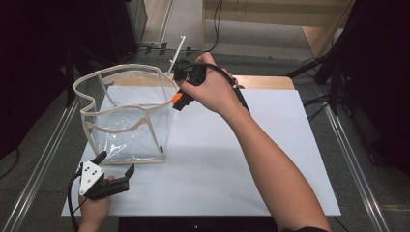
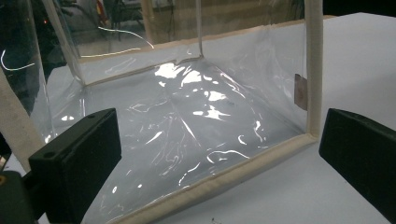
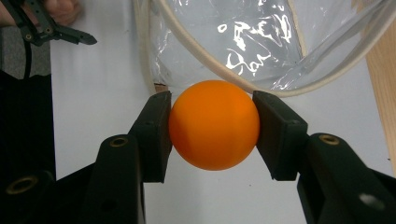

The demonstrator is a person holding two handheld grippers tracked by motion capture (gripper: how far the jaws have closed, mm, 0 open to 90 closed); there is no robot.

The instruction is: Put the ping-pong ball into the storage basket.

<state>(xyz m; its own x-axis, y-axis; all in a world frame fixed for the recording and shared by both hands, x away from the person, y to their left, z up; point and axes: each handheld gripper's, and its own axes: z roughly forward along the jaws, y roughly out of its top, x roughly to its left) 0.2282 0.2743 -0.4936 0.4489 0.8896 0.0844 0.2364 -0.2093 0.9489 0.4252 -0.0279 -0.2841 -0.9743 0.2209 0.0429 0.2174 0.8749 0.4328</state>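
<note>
Right gripper view: ball (image 3: 214,125) between gripper (image 3: 212,135) jaws

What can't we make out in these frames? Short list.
- High view: most of the orange ball is hidden by the right gripper and the hand; whether it is over the clear bag's opening or beside the rim is unclear.
- Left gripper view: the small tag on the bag's seam is too small to read.
- Right gripper view: the left gripper is cut off by the top edge.

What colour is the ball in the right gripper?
Orange, plain and unpatterned. The ball shows best in the right gripper view, clamped between the jaws.
</note>
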